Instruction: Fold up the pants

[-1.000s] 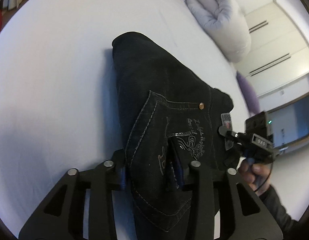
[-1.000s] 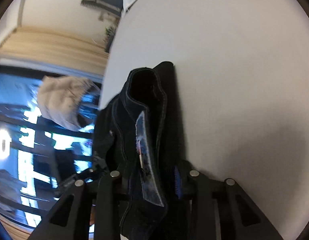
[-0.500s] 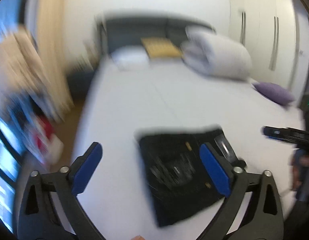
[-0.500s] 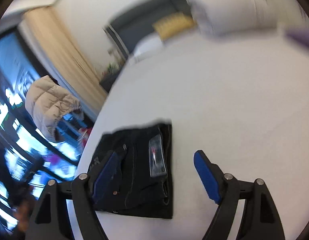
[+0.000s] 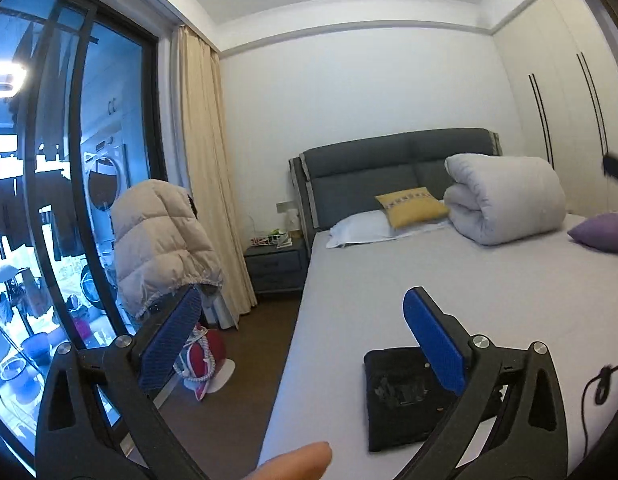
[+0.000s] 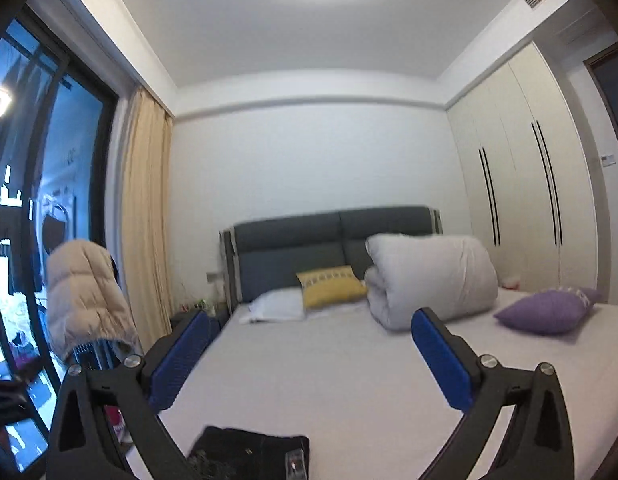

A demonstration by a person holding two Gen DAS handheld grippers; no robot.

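Fingers of both grippers spread, holding nothing; the folded pants lie near the bed edge — a stray nudge could topple them.

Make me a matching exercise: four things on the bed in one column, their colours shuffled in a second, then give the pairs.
1. pants
2. duvet
3. square cushion
4. cushion at the right edge

A. yellow
B. purple
C. black
D. white

Pairs: 1-C, 2-D, 3-A, 4-B
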